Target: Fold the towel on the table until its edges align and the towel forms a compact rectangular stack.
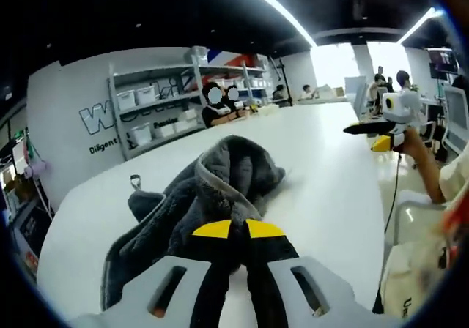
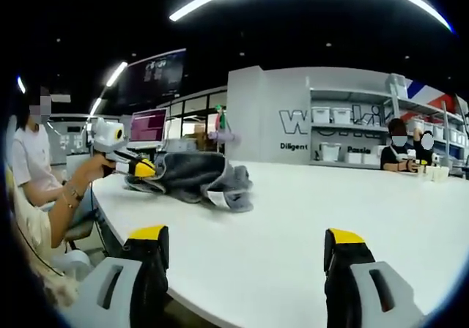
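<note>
We take the table (image 1: 322, 167) as landmark: big, white, glossy, rounded edge. In the left gripper view it runs away toward a grey wall (image 1: 69, 116) with partly readable lettering and shelves (image 1: 157, 105) of white bins behind its far edge. Two people (image 1: 220, 102) sit at that far end, more people off toward the bright windows. Ceiling is dark with long light strips.

The towel (image 1: 212, 196) is dark grey, plush, lying bunched on the table near the edge closest to the left gripper, not flat, not yet a neat stack. One part humps up with a lighter hem curling over it, and a small loop tag (image 1: 135, 182) sticks out at its side onto the tabletop. In the right gripper view the towel (image 2: 198, 176) sits as a crumpled heap at the table's left end, a white label (image 2: 218, 197) showing on its near fold.

Left gripper (image 1: 236, 231): yellow-tipped black jaws pressed together, pinching towel fabric at the near end of the heap. We see the same gripper from the right gripper view at the table's edge, held by a person's hand (image 2: 94, 168), yellow tip in the cloth.

Right gripper (image 2: 245, 244): jaws spread wide apart, nothing between them, hovering over bare tabletop, well apart from the towel. From the left gripper view it shows past the table's right edge, held in a hand (image 1: 414, 143).

A laptop (image 2: 148, 127) stands beyond the towel end of the table.
</note>
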### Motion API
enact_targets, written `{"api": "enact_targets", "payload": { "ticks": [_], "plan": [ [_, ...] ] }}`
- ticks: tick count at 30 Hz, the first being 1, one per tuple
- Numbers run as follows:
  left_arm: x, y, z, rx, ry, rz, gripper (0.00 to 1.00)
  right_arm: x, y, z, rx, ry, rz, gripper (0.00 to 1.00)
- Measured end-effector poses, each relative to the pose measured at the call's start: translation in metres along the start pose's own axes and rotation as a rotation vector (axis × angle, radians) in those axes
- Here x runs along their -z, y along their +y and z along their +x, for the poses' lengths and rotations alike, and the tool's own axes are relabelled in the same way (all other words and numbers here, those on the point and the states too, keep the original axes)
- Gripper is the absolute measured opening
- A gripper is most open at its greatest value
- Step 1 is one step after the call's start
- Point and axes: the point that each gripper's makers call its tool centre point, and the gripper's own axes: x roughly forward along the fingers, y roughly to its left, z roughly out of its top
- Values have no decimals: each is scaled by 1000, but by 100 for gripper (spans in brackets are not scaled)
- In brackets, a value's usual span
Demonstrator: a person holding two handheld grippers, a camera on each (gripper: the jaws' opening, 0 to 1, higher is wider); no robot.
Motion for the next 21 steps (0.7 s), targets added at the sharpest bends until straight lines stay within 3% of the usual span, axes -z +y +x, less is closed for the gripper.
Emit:
{"api": "enact_targets", "payload": {
  "ticks": [10,21],
  "plan": [
    [32,10,-60,24,49,-26,4,3,8,7,-9,23,-18,89],
    [68,47,-105,-117,144,-40,4,4,16,16,-28,33,-31,88]
  ]
}}
